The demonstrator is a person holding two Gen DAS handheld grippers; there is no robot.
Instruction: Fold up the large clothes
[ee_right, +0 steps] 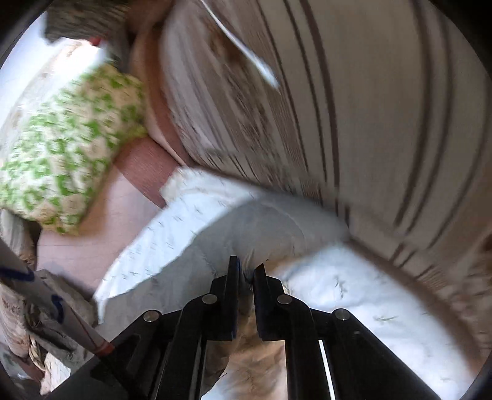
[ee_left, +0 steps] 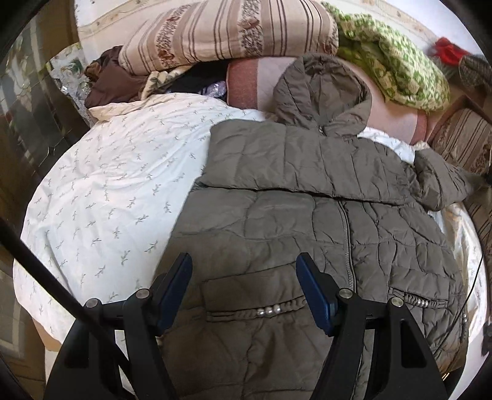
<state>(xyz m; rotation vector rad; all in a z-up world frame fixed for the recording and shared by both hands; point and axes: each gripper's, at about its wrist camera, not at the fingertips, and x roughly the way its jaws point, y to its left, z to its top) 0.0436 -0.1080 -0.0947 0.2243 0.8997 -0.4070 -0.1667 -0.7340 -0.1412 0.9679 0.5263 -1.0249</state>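
Observation:
A grey-brown quilted hooded jacket [ee_left: 307, 215] lies front up on a white bed cover [ee_left: 107, 190], its left sleeve folded across the chest and its right sleeve [ee_left: 442, 181] stretched to the right. My left gripper [ee_left: 244, 264] is open and empty, hovering above the jacket's lower hem near a pearl-trimmed pocket [ee_left: 270, 310]. In the blurred right wrist view my right gripper [ee_right: 247, 270] is shut on the jacket's sleeve [ee_right: 246, 227], with its fleecy cuff lining [ee_right: 255, 363] between the fingers.
Striped cushions [ee_left: 227, 27], a green-and-cream knitted blanket [ee_left: 396, 61], a pink blanket [ee_left: 249, 83] and brown clothes [ee_left: 110, 80] are piled at the bed's far end. A striped sofa back [ee_right: 369, 107] stands close by the right gripper.

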